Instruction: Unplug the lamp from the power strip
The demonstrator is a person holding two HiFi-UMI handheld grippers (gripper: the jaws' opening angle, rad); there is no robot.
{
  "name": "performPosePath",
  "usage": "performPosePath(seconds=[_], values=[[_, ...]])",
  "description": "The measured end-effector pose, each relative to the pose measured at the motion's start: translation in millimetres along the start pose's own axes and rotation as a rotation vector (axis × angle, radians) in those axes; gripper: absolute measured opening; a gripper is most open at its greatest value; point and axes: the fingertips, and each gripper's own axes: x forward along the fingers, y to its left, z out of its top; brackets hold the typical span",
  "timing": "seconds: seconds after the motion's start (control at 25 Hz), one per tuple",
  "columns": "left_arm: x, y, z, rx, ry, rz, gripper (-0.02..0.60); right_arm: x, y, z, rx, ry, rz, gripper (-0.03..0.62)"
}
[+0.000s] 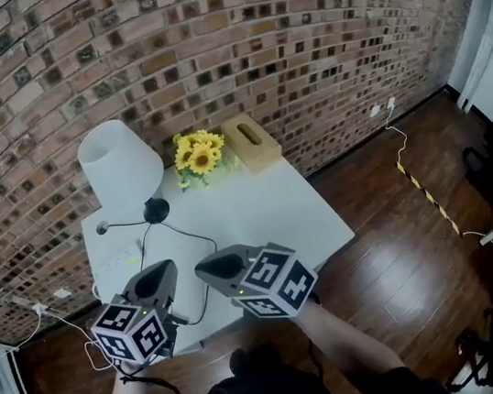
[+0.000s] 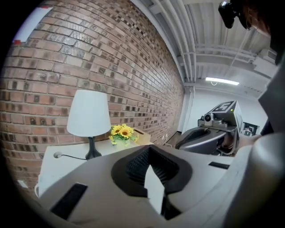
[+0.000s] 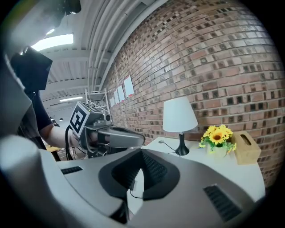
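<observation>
My left gripper (image 1: 160, 272): pinched closed, empty, poised for approach.
My right gripper (image 1: 213, 265): likewise closed, empty.
Lamp (image 1: 121, 163): twelve o'clock, beyond reach.

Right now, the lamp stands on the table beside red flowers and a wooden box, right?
No: the flowers are yellow, not red, as the head view shows. The lamp does stand on the table beside them and the box.

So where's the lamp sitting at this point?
In the head view the lamp stands at the back left of the white table, by the brick wall, just left of the sunflowers.
</observation>
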Motion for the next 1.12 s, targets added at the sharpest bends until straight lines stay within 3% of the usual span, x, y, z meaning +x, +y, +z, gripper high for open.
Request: performPosePath(seconds=[0.2,0.52,1.12], values=[[22,-15,-7,-0.006,0.011,-0.107,0.022,-15,-12,-14,0.036,0.028,-0.096,-0.008],[37,-28,5,0.010,-0.016,-0.270,0.023,-27,-17,-3,0.046,0.032,-0.257,-0.008],[50,-59,0,0.011,0.001,-0.476,0.021,-50,-10,-22,0.081,0.094,-0.458,-0.008]])
